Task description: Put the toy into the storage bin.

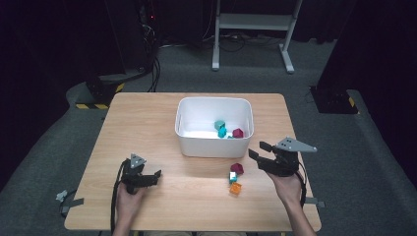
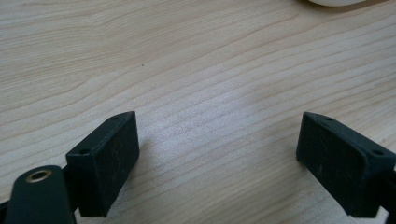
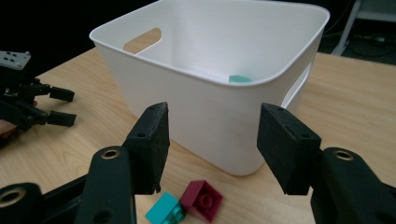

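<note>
While gaping empty, right claw (image 3: 212, 144) just above maroon brick (image 3: 203, 199), untouched.

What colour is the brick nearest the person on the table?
Orange; the brick shows best in the high view.

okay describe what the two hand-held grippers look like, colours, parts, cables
Both are black. The left hand-held gripper and right hand-held gripper each carry a grey three-cornered plate on top and trail a black cable. The jaws end in flat rectangular black pads with small screw holes; brass-coloured rivets sit at the linkage joints. Forearms are bare, no sleeves showing.
</note>
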### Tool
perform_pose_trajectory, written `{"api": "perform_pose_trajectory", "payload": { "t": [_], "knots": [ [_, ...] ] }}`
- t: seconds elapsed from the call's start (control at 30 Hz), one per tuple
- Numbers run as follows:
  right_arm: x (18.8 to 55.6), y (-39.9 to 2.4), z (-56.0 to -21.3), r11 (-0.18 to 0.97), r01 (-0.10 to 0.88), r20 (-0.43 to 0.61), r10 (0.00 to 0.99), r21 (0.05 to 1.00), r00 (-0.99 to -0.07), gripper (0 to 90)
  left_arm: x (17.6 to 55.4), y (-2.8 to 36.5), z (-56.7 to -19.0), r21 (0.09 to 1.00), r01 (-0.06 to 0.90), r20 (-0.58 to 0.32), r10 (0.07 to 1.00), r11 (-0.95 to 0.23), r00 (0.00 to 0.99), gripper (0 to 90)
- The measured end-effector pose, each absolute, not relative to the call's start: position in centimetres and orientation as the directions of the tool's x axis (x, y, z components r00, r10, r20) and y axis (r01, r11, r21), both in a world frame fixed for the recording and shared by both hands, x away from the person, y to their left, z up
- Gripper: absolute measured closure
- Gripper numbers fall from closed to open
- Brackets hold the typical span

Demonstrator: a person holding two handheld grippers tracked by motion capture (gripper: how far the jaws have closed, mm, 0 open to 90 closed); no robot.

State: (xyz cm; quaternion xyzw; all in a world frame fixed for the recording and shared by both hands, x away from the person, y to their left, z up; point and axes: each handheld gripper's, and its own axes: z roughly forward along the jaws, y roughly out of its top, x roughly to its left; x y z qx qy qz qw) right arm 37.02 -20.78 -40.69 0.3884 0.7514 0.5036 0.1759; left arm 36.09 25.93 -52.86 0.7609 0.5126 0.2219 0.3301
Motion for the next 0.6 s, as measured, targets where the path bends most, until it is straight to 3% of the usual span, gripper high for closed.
{"api": "perform_pose_trajectory", "payload": {
  "t": [0.6],
  "knots": [
    [35.1, -20.4, -46.2, 0.191, 0.485, 0.171, 0.777, 0.853, -0.606, 45.7, 36.1, 25.9, -52.9, 0.73, 0.633, -0.001, 0.927, -0.256, 0.376, 13.7]
  ]
}}
